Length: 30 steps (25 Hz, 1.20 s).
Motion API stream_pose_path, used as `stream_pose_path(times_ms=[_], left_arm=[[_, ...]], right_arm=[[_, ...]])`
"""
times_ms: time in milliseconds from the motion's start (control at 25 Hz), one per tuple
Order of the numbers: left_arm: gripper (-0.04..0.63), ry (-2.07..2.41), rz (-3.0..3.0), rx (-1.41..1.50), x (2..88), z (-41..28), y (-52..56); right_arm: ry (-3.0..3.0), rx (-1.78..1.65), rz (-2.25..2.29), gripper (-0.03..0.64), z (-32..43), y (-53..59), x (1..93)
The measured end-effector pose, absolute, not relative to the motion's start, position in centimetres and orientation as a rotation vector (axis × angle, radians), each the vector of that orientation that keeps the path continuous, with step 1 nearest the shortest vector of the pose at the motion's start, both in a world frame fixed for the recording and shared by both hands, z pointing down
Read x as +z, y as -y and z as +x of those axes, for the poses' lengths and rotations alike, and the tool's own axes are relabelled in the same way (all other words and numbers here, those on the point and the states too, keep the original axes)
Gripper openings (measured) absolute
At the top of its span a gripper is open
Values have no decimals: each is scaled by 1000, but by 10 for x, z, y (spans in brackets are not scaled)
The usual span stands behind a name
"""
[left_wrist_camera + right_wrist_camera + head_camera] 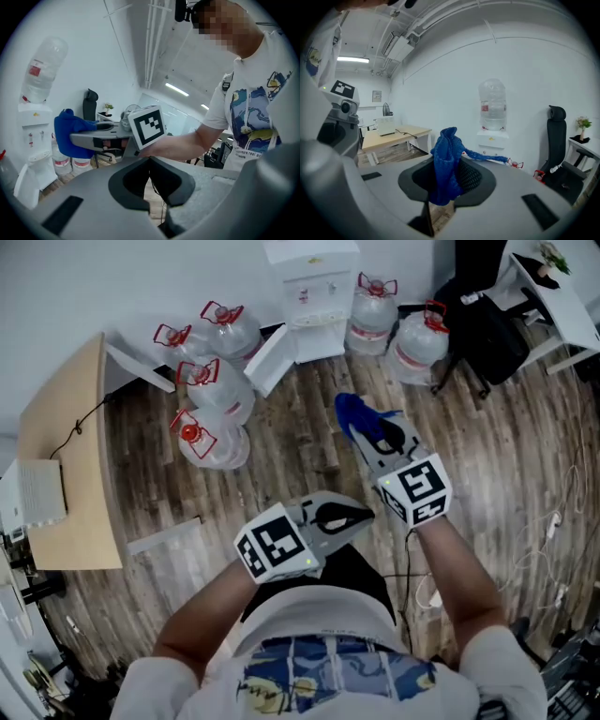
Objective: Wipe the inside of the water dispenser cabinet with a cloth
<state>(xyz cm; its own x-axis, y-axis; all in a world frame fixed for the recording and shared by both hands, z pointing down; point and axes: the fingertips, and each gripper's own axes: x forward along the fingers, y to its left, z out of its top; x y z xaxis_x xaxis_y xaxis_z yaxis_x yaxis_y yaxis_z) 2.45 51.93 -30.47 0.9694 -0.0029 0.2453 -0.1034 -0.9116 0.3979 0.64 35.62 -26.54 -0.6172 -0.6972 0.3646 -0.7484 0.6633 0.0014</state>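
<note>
While the cloth hangs in the right gripper: the step in hand looks like the approach, and no wiping has begun.
Right jaws: clenched on the blue cloth, with a fold bunched between them and a thin tail trailing to one side.
Left gripper: jaws closed together on nothing, held close in front of the person.
Dispenser: against the far wall, well apart from both grippers; the right gripper view shows a bottle on top.
Cabinet door: swung open at the foot of the dispenser; the inside cannot be seen from here.
Bottles: on the floor on both sides of the dispenser, some just beside the open door.
Next move: carry the cloth forward and down to the open cabinet, then bring the right jaws low enough to press the cloth on an inner wall. The left gripper is free to steady the door. The bottles by the door probably narrow the way in.
</note>
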Motion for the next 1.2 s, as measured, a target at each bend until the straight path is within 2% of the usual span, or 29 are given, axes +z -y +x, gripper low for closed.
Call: stream_pose_path(times_ms=[360,760,1000,1200], left_arm=[[3,17,2687,330,-276,80,-446],[3,-178,2676,286,-248,76,-354],[3,-255,2659,311,-187,57,-275],[3,-226,2654,327,-112,62,-212]], right_arm=[[2507,242,1127,84,34,-244,-213],[2407,264,1105,84,5,-116,-163],[2356,248,1114,84,-12,-18,-115],[2379,271,1041,84,-32,37,-36]])
